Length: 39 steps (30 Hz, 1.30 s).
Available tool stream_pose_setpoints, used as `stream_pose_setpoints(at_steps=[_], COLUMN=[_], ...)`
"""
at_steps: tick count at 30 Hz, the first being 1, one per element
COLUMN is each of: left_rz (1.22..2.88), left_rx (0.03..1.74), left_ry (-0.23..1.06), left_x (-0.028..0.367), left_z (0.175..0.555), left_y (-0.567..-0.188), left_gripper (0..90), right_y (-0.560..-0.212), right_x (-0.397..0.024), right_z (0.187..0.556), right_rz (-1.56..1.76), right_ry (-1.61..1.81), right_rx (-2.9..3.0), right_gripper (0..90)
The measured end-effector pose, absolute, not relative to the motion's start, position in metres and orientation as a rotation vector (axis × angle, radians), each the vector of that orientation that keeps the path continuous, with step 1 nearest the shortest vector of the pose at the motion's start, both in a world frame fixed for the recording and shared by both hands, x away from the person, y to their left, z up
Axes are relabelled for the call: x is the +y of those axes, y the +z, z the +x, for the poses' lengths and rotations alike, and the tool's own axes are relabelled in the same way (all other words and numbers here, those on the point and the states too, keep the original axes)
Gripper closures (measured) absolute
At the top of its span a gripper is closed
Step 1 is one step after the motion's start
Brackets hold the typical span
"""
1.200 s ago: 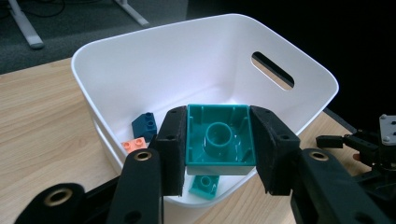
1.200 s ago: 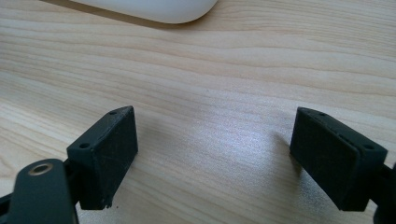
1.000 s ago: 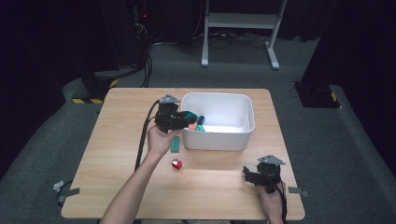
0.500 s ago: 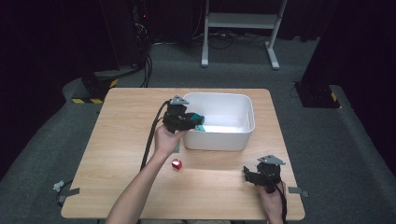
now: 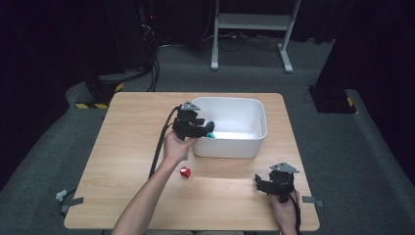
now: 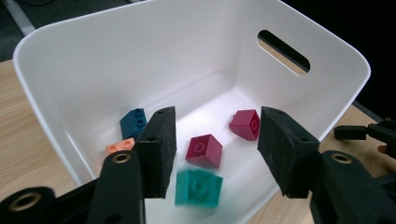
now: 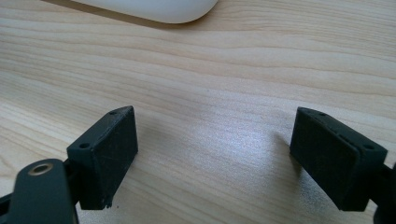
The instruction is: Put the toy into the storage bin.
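My left gripper (image 5: 203, 128) hangs over the left rim of the white bin (image 5: 230, 147). Its jaws have just been opening and now stand apart, open (image 6: 217, 135). A teal brick (image 6: 198, 187) shows blurred below them, clear of both pads, inside the bin (image 6: 140, 56); from above the teal brick (image 5: 210, 133) peeks out beside the gripper. On the bin's floor lie a dark blue brick (image 6: 133, 122), an orange brick (image 6: 120, 147) and two magenta bricks (image 6: 204, 150) (image 6: 246, 124). My right gripper (image 5: 266, 185) rests open near the table's front right, nothing between its jaws (image 7: 215, 154).
A small red brick (image 5: 185, 172) lies on the wooden table (image 5: 122, 147) in front of the bin, beside the left forearm. The bin's rounded corner (image 7: 154, 9) shows at the top of the right gripper view. A cable trails from the left gripper across the table.
The left gripper moved right, over the bin's rim, with the teal brick. Its jaws then parted and the brick came free. The right gripper stayed put.
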<state>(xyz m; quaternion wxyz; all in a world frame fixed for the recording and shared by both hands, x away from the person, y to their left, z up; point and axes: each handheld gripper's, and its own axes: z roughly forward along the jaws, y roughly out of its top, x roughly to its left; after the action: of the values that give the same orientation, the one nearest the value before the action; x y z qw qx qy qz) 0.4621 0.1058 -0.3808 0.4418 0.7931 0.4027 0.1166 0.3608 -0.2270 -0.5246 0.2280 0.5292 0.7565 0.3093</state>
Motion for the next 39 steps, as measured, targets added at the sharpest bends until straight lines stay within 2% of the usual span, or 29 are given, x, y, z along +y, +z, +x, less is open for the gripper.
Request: stream_pose_setpoints(at_steps=[16,25,39], left_rz=[1.888,1.85,1.838], left_rx=[1.027,1.095,1.166], left_ry=[0.402,0.435,0.454], left_x=[0.148,0.178,0.203], left_z=[0.434,0.42,0.408], left_y=[-0.367,-0.378,-0.394], left_gripper=[40.2,39.6,38.6], right_y=[-0.525,-0.525,-0.525], right_x=[-0.227,-0.227,-0.226], right_z=[0.361,0.361,0.361], right_rz=[1.458,1.458,1.456], right_ry=[0.853,0.853,0.854], right_rx=[2.085,2.085,2.088], right_gripper=[15.0,15.0,15.0])
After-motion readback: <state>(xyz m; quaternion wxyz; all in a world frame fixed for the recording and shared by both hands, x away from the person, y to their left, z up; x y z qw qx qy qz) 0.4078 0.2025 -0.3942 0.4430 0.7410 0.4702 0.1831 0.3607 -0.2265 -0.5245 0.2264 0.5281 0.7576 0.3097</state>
